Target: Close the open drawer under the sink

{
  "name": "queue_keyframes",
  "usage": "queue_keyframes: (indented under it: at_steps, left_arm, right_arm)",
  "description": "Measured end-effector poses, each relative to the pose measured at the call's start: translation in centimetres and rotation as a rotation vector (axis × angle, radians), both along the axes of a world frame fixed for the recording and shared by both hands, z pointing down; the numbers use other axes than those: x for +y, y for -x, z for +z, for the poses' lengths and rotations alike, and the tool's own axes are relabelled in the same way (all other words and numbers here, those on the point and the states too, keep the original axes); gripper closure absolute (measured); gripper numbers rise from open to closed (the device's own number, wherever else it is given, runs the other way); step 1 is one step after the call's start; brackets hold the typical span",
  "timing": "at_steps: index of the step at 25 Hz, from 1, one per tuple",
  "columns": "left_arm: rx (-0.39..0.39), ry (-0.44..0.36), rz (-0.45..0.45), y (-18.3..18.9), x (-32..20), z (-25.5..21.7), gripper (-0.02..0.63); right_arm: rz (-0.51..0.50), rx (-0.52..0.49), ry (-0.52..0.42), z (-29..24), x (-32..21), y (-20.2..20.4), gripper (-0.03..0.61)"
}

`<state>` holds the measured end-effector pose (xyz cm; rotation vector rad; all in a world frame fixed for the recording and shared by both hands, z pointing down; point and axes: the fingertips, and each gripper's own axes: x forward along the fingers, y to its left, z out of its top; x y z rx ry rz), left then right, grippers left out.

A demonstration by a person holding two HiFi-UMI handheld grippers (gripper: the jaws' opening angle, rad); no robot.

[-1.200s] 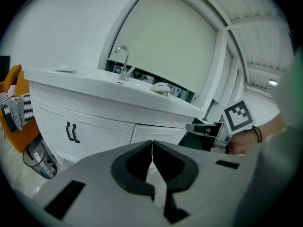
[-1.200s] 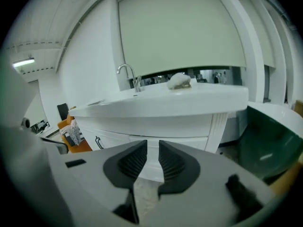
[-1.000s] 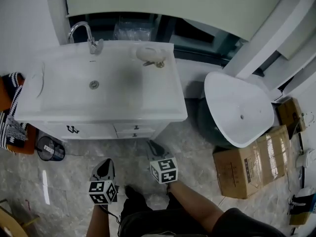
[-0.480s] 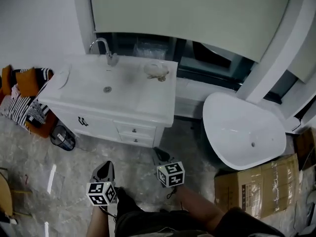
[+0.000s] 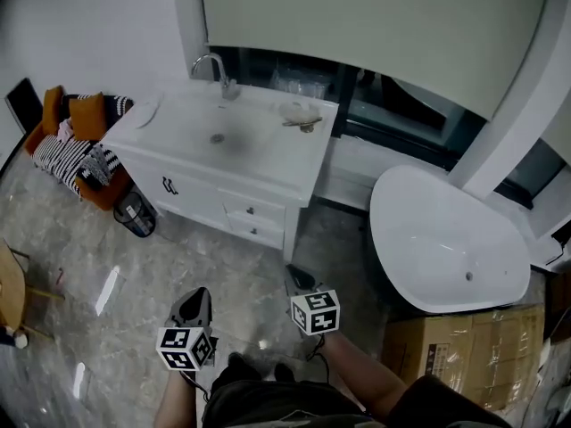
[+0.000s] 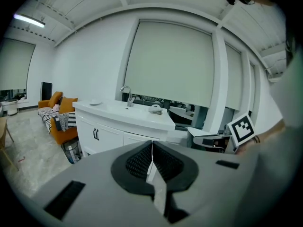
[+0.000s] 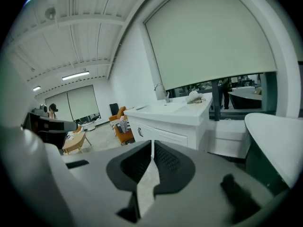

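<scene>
The white vanity (image 5: 223, 185) with its sink (image 5: 217, 136) and tap stands well ahead of me. Its two small drawers (image 5: 252, 221) sit flush with the cabinet front, knobs showing. My left gripper (image 5: 194, 298) hangs over the marble floor far short of the vanity, jaws together on nothing; in the left gripper view its jaws (image 6: 152, 144) meet in front of the vanity (image 6: 106, 126). My right gripper (image 5: 295, 276) is beside it, also off the vanity (image 7: 165, 124). Its jaws (image 7: 152, 144) have just been closing and now meet with nothing between them.
A white freestanding bathtub (image 5: 446, 239) stands to the right, with a cardboard box (image 5: 464, 355) in front of it. An orange sofa with striped cloth (image 5: 76, 141) and a small bin (image 5: 136, 212) are left of the vanity. A wooden chair (image 5: 9, 301) shows at the left edge.
The vanity has shrunk and slid up and right in the head view as I backed away. Both grippers have drawn back from it over the floor.
</scene>
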<state>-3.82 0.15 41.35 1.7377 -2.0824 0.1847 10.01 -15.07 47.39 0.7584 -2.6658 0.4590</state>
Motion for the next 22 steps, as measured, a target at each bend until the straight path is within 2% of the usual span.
queue_keyframes:
  at_steps: [4, 9, 13, 22]
  left_arm:
    - [-0.002, 0.004, -0.006, -1.3, 1.5, 0.1, 0.598]
    - [0.006, -0.016, -0.042, -1.7, 4.7, -0.2, 0.598]
    - [0.013, -0.026, -0.07, -1.5, 8.9, -0.2, 0.598]
    - [0.022, -0.045, -0.1, -1.9, 19.8, -1.1, 0.598]
  right_arm:
    - [-0.014, 0.014, 0.02, 1.0, 1.5, -1.0, 0.545]
    - [-0.068, 0.034, 0.005, 0.8, 4.7, -0.3, 0.548]
    - [-0.11, 0.028, -0.011, -0.1, 8.6, 1.0, 0.548]
    - [-0.121, 0.021, -0.03, -1.8, 19.3, 1.1, 0.551]
